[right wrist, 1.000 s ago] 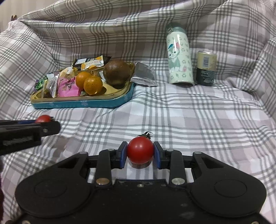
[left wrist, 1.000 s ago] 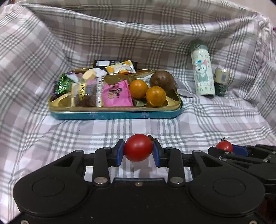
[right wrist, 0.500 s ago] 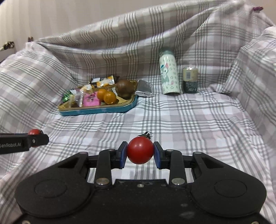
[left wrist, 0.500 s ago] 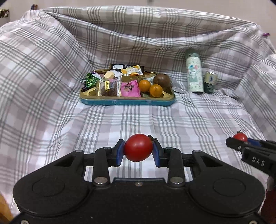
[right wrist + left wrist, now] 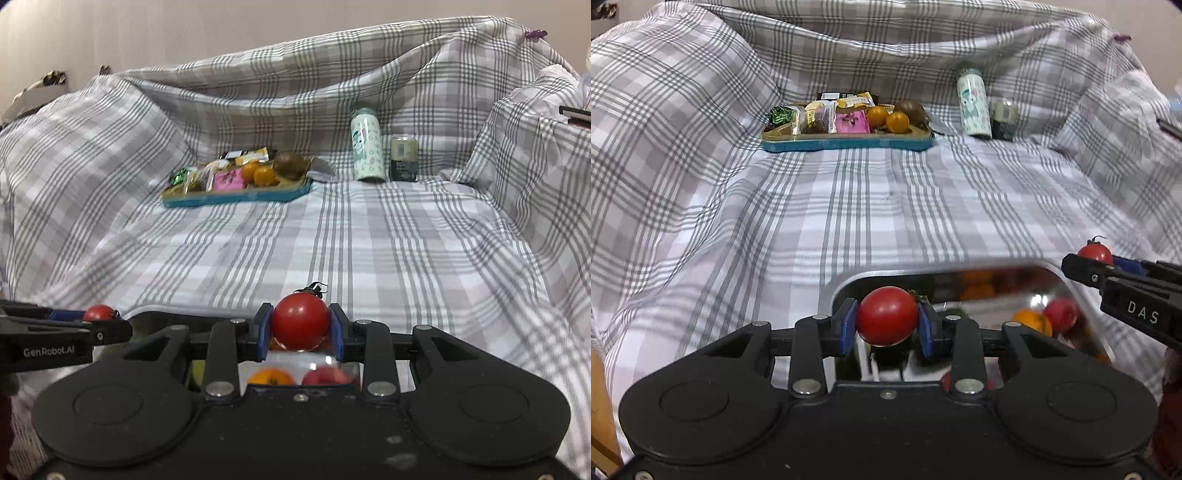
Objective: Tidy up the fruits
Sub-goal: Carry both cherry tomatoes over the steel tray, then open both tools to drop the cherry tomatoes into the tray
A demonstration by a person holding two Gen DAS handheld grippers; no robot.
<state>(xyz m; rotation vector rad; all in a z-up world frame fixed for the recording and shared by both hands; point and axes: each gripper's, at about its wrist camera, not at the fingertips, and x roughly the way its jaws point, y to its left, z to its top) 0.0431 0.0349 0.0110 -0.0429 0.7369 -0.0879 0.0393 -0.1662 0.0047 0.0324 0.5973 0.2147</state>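
Over a shiny metal container point(image 5: 960, 268) holding an orange fruit point(image 5: 1030, 321), the left gripper point(image 5: 887, 320) is pinching a red tomato point(image 5: 887, 319) while the right gripper point(image 5: 301, 326) is clamping another tomato point(image 5: 301, 325). Well beyond the container, a snack tray point(image 5: 236, 194), bottle point(image 5: 366, 144) and can point(image 5: 404, 157) are sitting on the plaid cloth point(image 5: 369, 236).

plaid sheet point(image 5: 369, 229) (grey-white, rumpled), plain beige wall point(image 5: 184, 29)

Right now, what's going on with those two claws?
Left gripper shut on a cherry tomato. Right gripper shut on another tomato. Both above the steel tray. Nothing blocking.
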